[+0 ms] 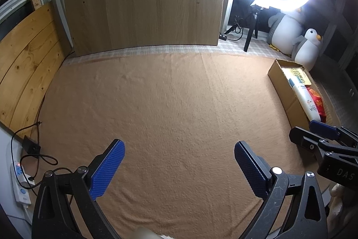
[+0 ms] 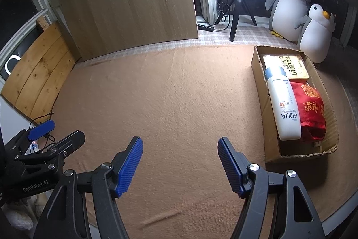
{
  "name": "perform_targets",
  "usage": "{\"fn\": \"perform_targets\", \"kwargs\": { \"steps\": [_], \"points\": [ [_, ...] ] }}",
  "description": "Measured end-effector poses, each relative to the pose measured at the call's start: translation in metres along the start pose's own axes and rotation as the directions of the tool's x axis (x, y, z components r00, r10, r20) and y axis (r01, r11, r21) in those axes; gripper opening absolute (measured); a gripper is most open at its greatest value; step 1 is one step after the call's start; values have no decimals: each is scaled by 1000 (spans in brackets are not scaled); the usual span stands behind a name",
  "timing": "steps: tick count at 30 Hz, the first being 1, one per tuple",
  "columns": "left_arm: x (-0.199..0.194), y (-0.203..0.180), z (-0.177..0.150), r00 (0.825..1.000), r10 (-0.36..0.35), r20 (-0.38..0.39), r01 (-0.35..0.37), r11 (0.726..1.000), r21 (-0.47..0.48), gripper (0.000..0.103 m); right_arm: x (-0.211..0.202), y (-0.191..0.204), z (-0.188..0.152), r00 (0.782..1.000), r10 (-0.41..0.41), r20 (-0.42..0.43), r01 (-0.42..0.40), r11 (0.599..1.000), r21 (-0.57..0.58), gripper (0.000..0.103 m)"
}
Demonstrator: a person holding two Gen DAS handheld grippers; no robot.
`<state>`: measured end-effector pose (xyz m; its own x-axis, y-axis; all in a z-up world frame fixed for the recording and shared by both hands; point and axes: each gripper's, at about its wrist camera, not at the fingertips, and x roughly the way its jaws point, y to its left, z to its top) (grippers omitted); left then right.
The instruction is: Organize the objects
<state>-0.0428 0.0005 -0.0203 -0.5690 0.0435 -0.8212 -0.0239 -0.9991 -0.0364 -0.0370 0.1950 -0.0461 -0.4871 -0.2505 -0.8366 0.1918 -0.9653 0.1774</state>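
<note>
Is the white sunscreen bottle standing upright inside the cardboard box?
No, the white sunscreen bottle lies flat on its side in the cardboard box, beside the red pouch.

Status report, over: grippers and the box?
Left gripper open, empty. Right gripper open, empty. Cardboard box holds bottle, red pouch. Blanket unobstructed.

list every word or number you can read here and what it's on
"AQUA", "SPF 50": white plastic sunscreen bottle in the brown cardboard box.
"GenRobot.AI": black left claw.
"DAS": black right claw, partly cut off.
Chinese characters on the tan packet and red pouch: unclear.
</note>
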Motion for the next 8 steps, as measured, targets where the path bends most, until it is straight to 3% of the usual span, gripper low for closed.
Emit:
{"fn": "perform_targets", "kwargs": {
  "steps": [8],
  "points": [
    [26, 3, -3, 999, -6, -47, 5, 1000, -17, 100, 18, -5, -3, 1000, -7, -25, 7, 1000, 4, 66]
  ]
}}
